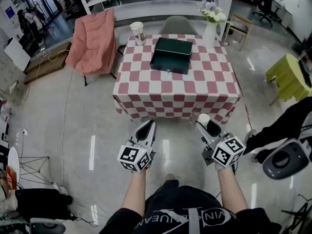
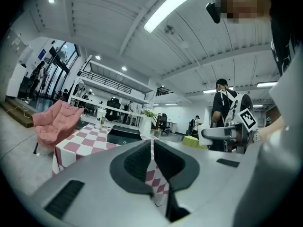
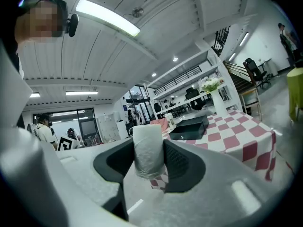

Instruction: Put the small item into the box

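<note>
A dark green box (image 1: 171,54) with its lid down lies on the far half of the checked table (image 1: 146,89); it also shows as the box (image 2: 124,134) and the box (image 3: 189,127) in the two gripper views. My right gripper (image 1: 204,122) is shut on a small white roll (image 1: 203,119), held upright between the jaws as the roll (image 3: 148,149), in front of the table's near edge. My left gripper (image 1: 147,130) hangs beside it, shut with nothing between its jaws (image 2: 152,159).
A paper cup (image 1: 138,32) and a white vase of flowers (image 1: 210,23) stand at the table's far corners. A pink chair (image 1: 92,40) is at the left, a yellow-green stool (image 1: 287,77) at the right. Another person with grippers (image 2: 229,119) stands near.
</note>
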`<state>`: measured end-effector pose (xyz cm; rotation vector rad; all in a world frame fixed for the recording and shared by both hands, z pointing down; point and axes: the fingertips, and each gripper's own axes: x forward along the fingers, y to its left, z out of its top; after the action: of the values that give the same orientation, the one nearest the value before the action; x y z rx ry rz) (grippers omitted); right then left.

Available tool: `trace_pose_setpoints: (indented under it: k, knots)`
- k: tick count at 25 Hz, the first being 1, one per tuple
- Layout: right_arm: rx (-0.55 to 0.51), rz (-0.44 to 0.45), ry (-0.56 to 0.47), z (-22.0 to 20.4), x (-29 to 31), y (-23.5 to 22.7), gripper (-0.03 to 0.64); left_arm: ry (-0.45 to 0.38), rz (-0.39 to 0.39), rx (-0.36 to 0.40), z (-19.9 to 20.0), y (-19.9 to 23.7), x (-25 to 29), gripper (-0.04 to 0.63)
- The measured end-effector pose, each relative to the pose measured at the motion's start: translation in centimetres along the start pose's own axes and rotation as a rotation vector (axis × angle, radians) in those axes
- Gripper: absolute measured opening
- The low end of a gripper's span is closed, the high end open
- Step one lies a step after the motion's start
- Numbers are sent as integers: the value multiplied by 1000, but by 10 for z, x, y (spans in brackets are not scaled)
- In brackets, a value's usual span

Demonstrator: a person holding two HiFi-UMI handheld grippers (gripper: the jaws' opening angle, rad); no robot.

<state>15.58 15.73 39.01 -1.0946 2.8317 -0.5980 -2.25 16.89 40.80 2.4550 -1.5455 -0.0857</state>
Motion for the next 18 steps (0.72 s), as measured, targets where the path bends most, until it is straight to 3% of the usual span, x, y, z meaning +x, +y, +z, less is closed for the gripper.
trace_pose_setpoints:
  k: [11,18]
  knots:
    - [21,5,-5,-6,37,17,187,6,-12,2,0,32,-6,20]
    - [25,43,14,-10,68,18,187,6,26,-17,-4,53,-8,20]
